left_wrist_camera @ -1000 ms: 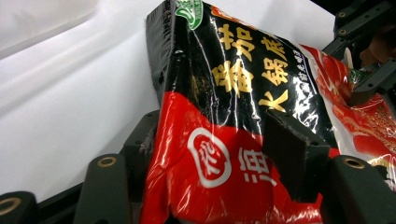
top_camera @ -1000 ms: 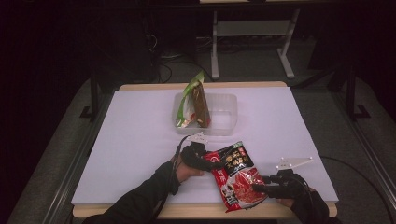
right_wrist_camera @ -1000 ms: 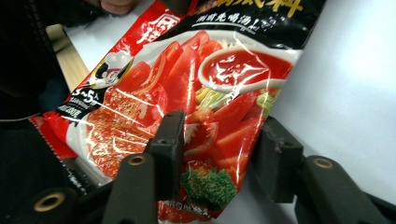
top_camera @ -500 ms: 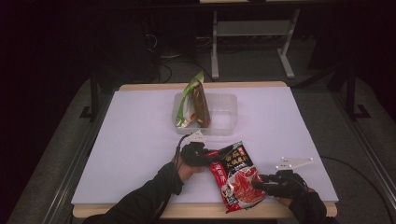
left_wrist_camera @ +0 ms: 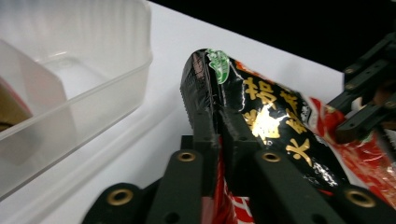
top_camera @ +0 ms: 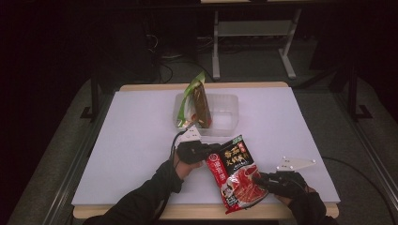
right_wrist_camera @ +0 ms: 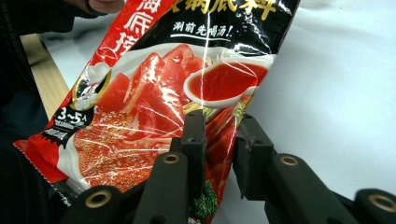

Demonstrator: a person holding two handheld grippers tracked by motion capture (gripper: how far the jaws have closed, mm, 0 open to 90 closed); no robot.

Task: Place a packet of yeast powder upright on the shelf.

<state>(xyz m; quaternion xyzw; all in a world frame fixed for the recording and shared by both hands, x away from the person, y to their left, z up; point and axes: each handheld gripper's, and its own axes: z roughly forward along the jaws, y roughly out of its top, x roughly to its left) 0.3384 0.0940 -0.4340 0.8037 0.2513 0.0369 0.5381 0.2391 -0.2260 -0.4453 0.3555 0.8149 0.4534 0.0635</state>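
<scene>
**Sauce packet clamped at both edges**

High view: the red sauce packet (top_camera: 236, 174) lies at the table's (top_camera: 131, 140) near edge, between the left gripper (top_camera: 206, 152) and the right gripper (top_camera: 263, 180).

Left gripper view: jaws, just closing, pinch the packet's black edge.

Right gripper view: jaws, just closing, pinch its red edge.

Glossy crinkled plastic-film soup-base packet (top_camera: 236, 176) (red and black print, bright glare streaks), translucent smooth plastic container (top_camera: 222, 114), shiny green snack pouch (top_camera: 195, 99), matt white table cover (top_camera: 131, 140), pale wood table edge (top_camera: 197, 86), matt black gripper jaws, ribbed pads
</scene>
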